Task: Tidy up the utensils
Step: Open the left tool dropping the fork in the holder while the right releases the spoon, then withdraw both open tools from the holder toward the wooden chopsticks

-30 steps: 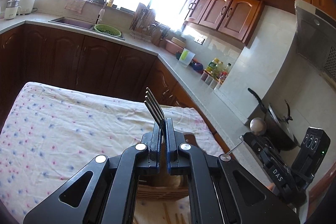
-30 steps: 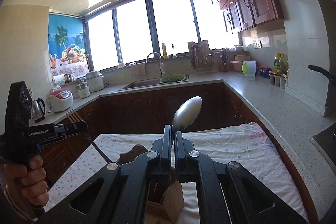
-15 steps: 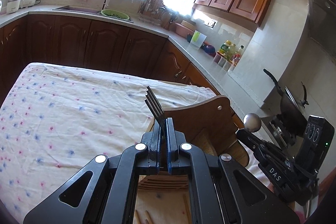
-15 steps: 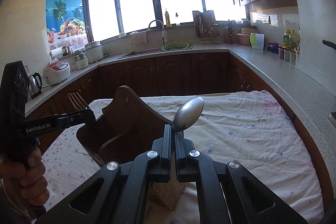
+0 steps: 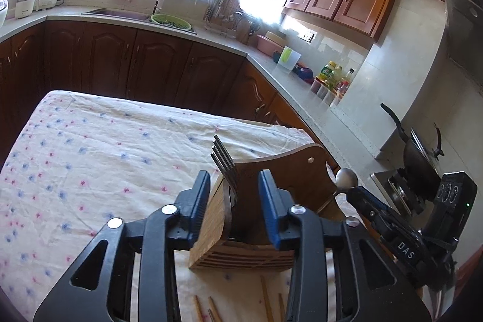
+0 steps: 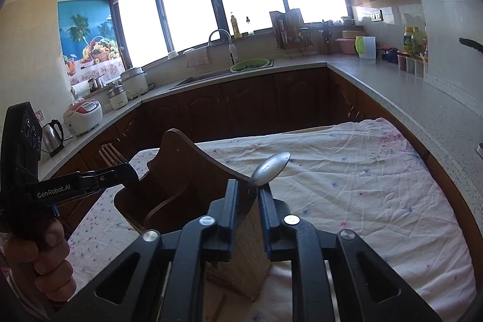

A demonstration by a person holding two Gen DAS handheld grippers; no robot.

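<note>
So the fork [image 5: 225, 163] is standing tines-up in the wooden utensil holder [image 5: 256, 219], and the left tongs [image 5: 234, 201] are being held spread wide around it, with clear daylight on both sides of the handle, so it looks released and dropped in. The spoon [image 6: 270, 168] is poking bowl-up out of the same holder, between the fingers of the right tongs [image 6: 247, 212]; those are parted a bit too, and the handle doesn't seem to be pinched, though the lower part is hidden so it can't be told for sure whether it's touching a pad. Judging by that, two pieces are pretty much being parked already. What's left: a few wooden chopsticks [image 5: 265, 301] are lying loose on the floral cloth [image 5: 90, 156] over the worktop, just in front of the holder, and those would probably be the next things to be picked up. Looks-wise, the fork is plain shiny metal with four tines, leaning slightly toward the holder's tall curved back; the spoon is dull steel, tilted to the right. The holder itself is slatted bamboo in front with a darker wood back panel.
</note>
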